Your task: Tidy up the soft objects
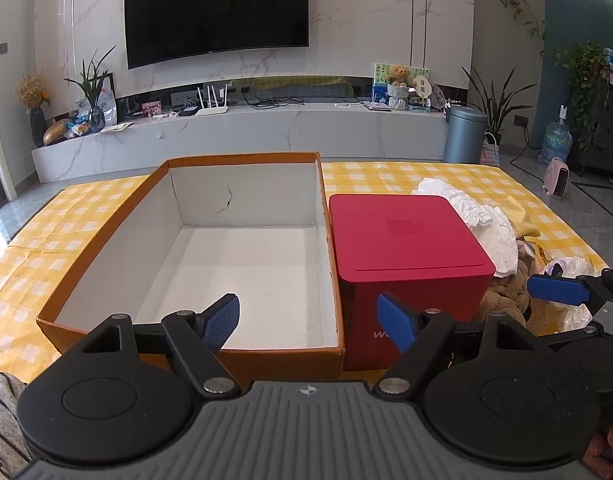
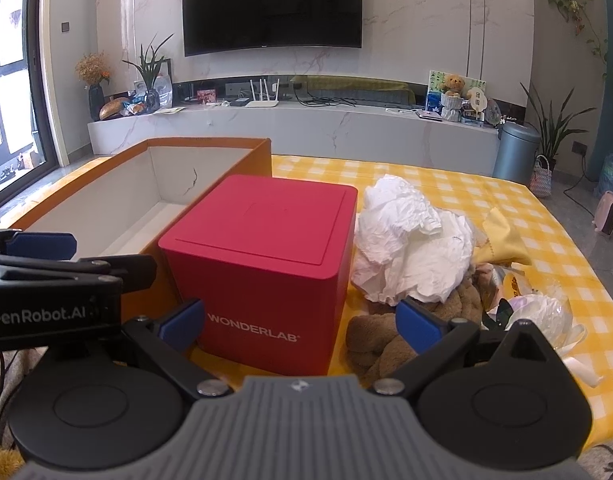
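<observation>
1. Left wrist view: my left gripper hangs with its blue fingers spread wide and nothing between them, over the near edge of the orange box.
2. The orange box sits on the left of the yellow checked tablecloth, white inside, holding nothing.
3. The red cube box stands touching the orange box's right wall.
4. The soft pile lies right of the red cube box: white crumpled cloth at the far end, brown plush nearer, yellow cloth behind.
5. My right gripper shows at the right edge, over the pile.
6. Right wrist view: my right gripper is spread open and holds nothing, low before the red cube box, lettered WONDERLAB.
7. White crumpled cloth, brown plush, yellow cloth and a clear plastic bag lie right of it.
8. The orange box is on the far left; my left gripper crosses the left edge.
</observation>
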### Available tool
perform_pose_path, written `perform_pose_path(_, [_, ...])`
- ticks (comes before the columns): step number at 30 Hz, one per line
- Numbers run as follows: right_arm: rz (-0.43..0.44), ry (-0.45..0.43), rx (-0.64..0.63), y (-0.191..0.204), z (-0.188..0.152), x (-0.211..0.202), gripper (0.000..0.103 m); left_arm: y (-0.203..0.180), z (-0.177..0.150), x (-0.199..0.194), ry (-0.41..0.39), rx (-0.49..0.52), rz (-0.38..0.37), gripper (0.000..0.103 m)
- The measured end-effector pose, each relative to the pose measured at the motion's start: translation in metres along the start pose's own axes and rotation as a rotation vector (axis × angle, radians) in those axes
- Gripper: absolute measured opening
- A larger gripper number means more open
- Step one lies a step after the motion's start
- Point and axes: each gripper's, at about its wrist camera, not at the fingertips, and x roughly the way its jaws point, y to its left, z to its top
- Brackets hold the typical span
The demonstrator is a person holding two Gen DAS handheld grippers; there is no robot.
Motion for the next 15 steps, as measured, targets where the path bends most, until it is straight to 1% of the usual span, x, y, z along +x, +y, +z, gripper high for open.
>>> perform_pose_path(15, [-0.009, -0.009, -0.006, 0.0005, 0.0005, -0.0023, 0.099, -0.0020, 0.0008, -0.0022, -0.004, 0.000, -0.001, 0.092])
